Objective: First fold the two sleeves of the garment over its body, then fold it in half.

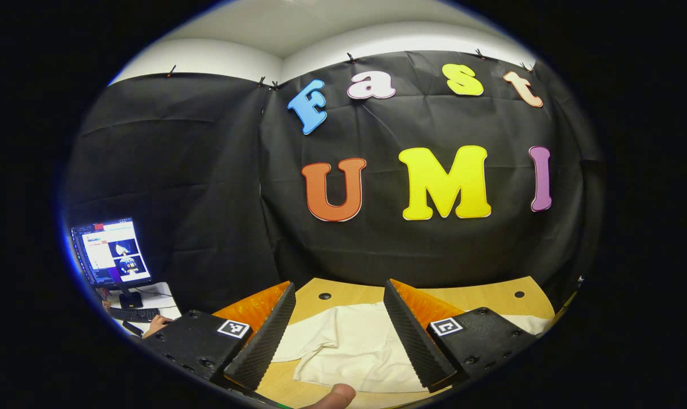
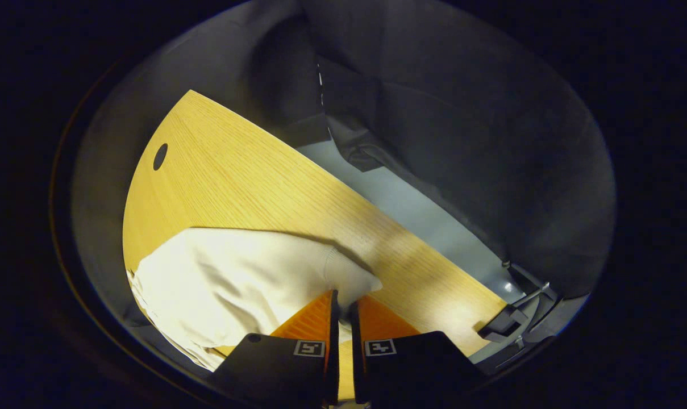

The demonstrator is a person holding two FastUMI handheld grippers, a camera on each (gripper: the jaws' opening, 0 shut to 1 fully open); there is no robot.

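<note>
- Cream-white cloth: the garment (image 1: 349, 346) lies on the pale wooden table (image 1: 479, 295), rumpled, with one flap doubled back over itself in the left gripper view. Which part is sleeve and which is body I cannot tell from here.
- Left gripper (image 1: 337, 335): jaws spread wide, held above the cloth and level, looking at the booth wall rather than down. Nothing lies between the fingers. Judged: parked clear so that the other hand can work.
- A fingertip (image 1: 334, 396) of the holding hand shows at the bottom edge of that view.
- Right gripper (image 2: 343, 304): fingers pressed nearly together, only a thin slit between them, tips right at a rounded end of the garment (image 2: 235, 284) near the table's edge. Whether a fold of cloth is nipped in the slit is hidden by the fingers; cannot tell.
- Judged: the low, tilted angle fits either taking hold of that end or letting it go after laying it down.
- Stage: cloth is bunched, not a neat half-fold, so the finished state is not shown.
- Off to the left: a monitor (image 1: 111, 253), a keyboard (image 1: 133, 313) and a person's hand (image 1: 154, 325) beside it.
</note>
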